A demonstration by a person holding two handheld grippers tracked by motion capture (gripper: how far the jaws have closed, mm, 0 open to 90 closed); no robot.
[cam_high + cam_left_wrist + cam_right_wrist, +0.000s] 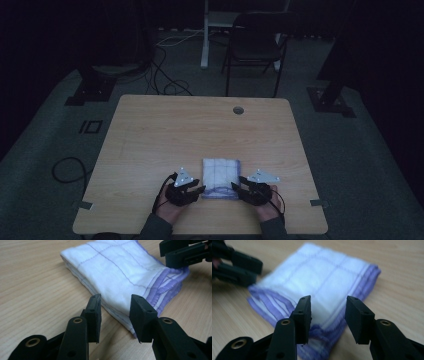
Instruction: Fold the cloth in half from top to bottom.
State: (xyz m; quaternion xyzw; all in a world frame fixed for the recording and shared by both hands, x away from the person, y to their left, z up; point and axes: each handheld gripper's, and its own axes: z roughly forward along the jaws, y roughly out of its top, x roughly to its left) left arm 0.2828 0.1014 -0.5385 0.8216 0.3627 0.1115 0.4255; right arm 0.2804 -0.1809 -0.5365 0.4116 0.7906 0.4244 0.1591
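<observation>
In the high view, a folded white cloth [220, 179] with purple grid lines lies on the wooden table [200, 130] near its front edge, between the 2 grippers. The left gripper [199, 190] sits at the cloth's 9 o'clock side by the near left corner, the right gripper [239, 184] at its 3 o'clock side by the near right corner; both tips are just beside the cloth, and whether they touch it is hard to tell in the dim light. In the left gripper view, the left gripper [115, 315] has its jaws spread, with nothing pinched; the cloth [117, 272] lies just beyond them toward 12 o'clock, its folded edge running between the 2 tips, and the right gripper [185, 252] shows at 1 o'clock over the purple-hemmed corner. In the right gripper view, the right gripper [328, 315] has its jaws spread, clear of the fabric; the cloth [322, 287] lies ahead at 12 o'clock, its purple-bordered corner below the gap, and the left gripper [235, 265] is at 10 o'clock.
</observation>
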